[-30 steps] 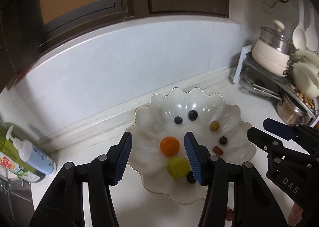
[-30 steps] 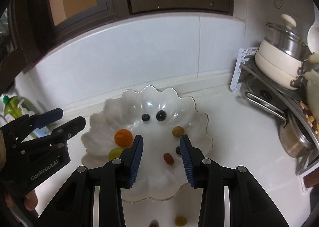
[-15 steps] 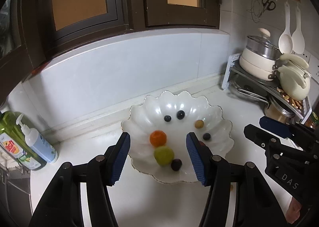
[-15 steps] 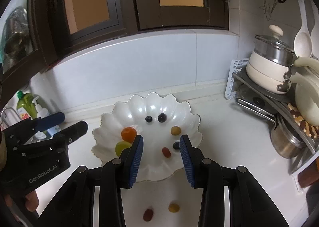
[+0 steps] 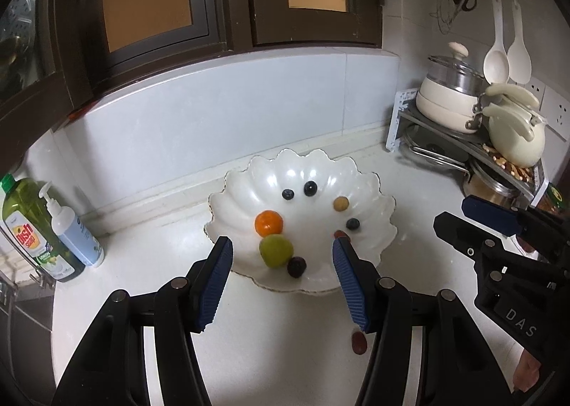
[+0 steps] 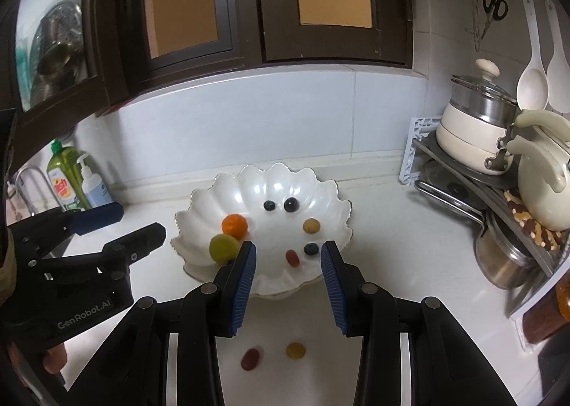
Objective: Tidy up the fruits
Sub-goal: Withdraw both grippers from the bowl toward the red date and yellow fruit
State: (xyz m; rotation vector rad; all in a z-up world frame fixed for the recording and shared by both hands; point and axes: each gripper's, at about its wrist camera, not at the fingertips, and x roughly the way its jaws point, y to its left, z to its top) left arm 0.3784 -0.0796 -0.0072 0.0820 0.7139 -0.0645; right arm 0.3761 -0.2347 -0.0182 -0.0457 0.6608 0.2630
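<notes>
Both of your grippers have drawn back from the white scalloped glass dish (image 6: 322, 192) over the last second; it sat large and close under the jaws then, and now it lies further off with bare counter showing in front of it; your left gripper (image 5: 281, 277) has also widened a touch and hangs released, nothing between its blue ribbed pads (image 5: 347, 277); your right gripper (image 6: 288, 272) is likewise empty, its jaws parted about the same as before; I read this as a retreat after a drop-off, clearing room to reach the strays (a judgement, not a certainty)

On the dish, seen from the right wrist: a round orange citrus fruit (image 6: 234, 225) and a smooth yellow-green round fruit (image 6: 223, 247) touch each other at nine o'clock; two dark blueberries (image 6: 291, 205) sit side by side at twelve; a small tan round fruit (image 6: 311, 226) lies at three; a third blueberry and a small red oval fruit (image 6: 292, 258) rest near six; the left wrist also shows a dark purple grape (image 5: 296, 266) just beside the green fruit

Two pieces remain off the dish on the white countertop (image 6: 409, 245), at six o'clock from it: a dark red oval fruit (image 6: 250, 358) and a small yellow round fruit (image 6: 295, 350); they lie below your right gripper's jaws, so that hand looks best placed to collect them next
</notes>
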